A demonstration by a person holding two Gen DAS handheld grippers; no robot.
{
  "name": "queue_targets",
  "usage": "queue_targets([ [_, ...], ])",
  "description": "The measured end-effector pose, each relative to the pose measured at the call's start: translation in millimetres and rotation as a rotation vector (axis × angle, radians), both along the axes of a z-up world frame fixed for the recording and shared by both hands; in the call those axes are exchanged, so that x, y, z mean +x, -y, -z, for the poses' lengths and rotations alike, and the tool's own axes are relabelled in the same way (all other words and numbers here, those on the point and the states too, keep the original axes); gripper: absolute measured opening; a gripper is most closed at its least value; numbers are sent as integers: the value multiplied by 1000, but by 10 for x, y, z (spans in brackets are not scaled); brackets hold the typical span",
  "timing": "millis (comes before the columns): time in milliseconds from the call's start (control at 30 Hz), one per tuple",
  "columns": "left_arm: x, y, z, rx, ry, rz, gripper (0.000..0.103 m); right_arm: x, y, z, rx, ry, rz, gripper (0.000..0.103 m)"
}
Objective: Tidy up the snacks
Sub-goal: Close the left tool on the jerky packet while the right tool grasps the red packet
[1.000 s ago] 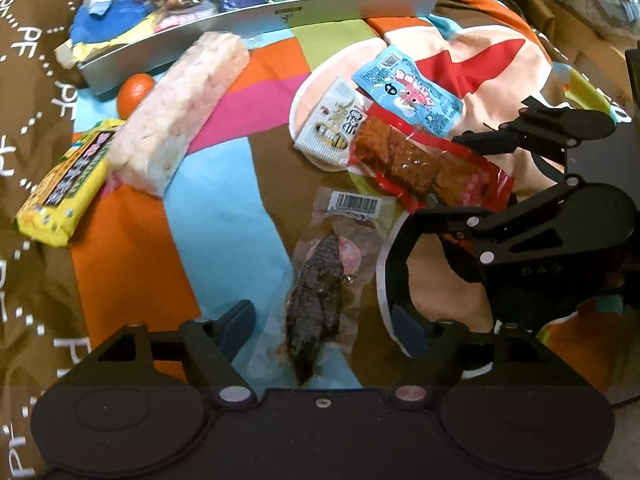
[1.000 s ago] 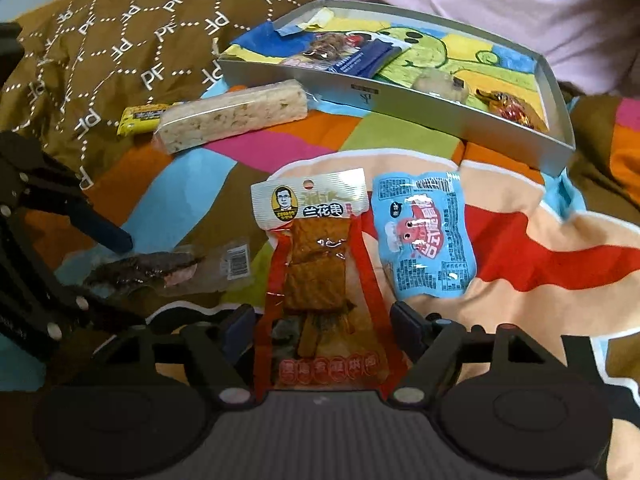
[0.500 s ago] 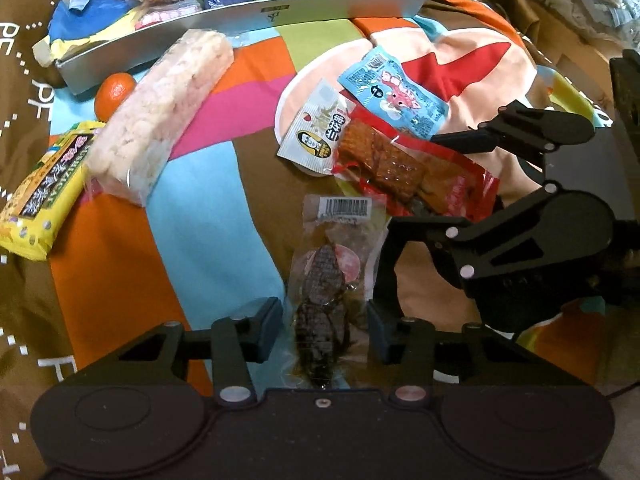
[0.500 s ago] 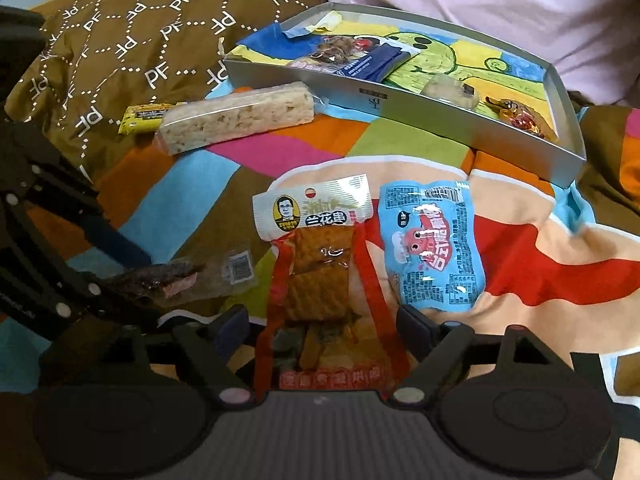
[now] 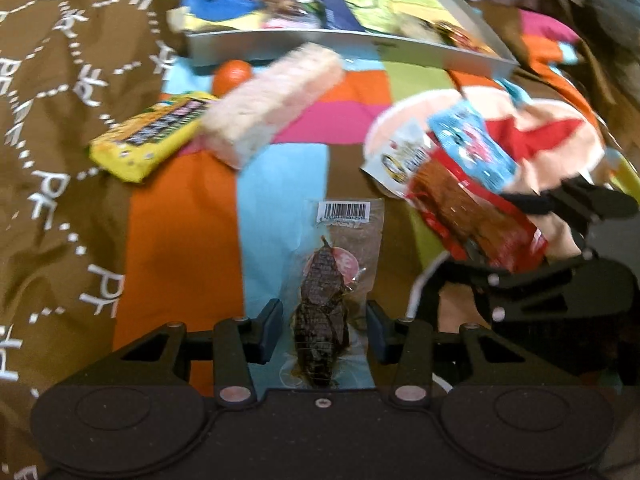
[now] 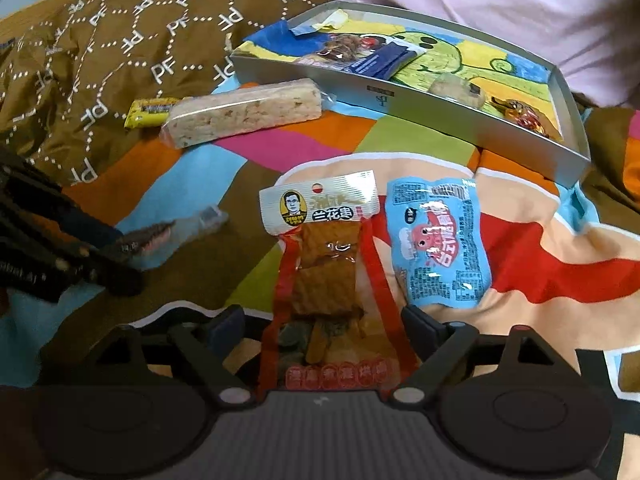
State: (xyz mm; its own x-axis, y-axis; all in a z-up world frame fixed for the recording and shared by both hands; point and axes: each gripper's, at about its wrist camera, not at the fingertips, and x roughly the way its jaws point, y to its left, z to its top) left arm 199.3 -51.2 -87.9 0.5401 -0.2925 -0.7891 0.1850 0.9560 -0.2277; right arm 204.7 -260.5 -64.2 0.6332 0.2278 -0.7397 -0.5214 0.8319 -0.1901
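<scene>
My left gripper (image 5: 323,330) is shut on a clear packet of dark dried meat (image 5: 326,300) and holds it above the bedspread. The packet also shows in the right wrist view (image 6: 160,236), lifted by the left gripper. My right gripper (image 6: 324,326) is open around the lower end of a red packet of brown tofu strips (image 6: 328,272), which lies flat; it also shows in the left wrist view (image 5: 460,208). A light blue packet (image 6: 438,242) lies just right of it. The grey snack tray (image 6: 420,108) sits at the back with several snacks inside.
A long pale rice bar (image 6: 244,112) and a yellow bar (image 6: 150,110) lie left of the tray. A small orange fruit (image 5: 232,74) sits by the tray's near corner. The colourful bedspread (image 6: 540,264) covers the surface, with a brown patterned quilt (image 6: 100,48) at left.
My left gripper closed on the dried meat packet and lifted it, its view swinging right. My right gripper stayed open around the red tofu packet and edged slightly forward.
</scene>
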Motion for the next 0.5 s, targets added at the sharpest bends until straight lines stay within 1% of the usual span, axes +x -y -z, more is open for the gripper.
queue_targets([
  [67, -1, 8, -7, 9, 5, -23, 46, 5, -40, 31, -25, 15, -1, 89],
  [200, -19, 42, -4, 15, 13, -36, 46, 45, -122, 86, -38, 41, 10, 86],
  [267, -28, 48, -1, 9, 13, -44, 46, 94, -139, 111, -27, 26, 20, 80],
  [300, -23, 48, -1, 5, 12, -47, 46, 128, -126, 107, -2, 5, 34, 76],
  [367, -24, 31, 0, -5, 11, -51, 46, 149, -96, 92, 26, -23, 56, 74],
  [467, -37, 11, 4, -18, 12, -57, 46, 100, -87, 73, 26, -25, 52, 68],
  [500, -46, 5, 5, -21, 13, -60, 46, 76, -93, 66, 28, -23, 46, 63],
])
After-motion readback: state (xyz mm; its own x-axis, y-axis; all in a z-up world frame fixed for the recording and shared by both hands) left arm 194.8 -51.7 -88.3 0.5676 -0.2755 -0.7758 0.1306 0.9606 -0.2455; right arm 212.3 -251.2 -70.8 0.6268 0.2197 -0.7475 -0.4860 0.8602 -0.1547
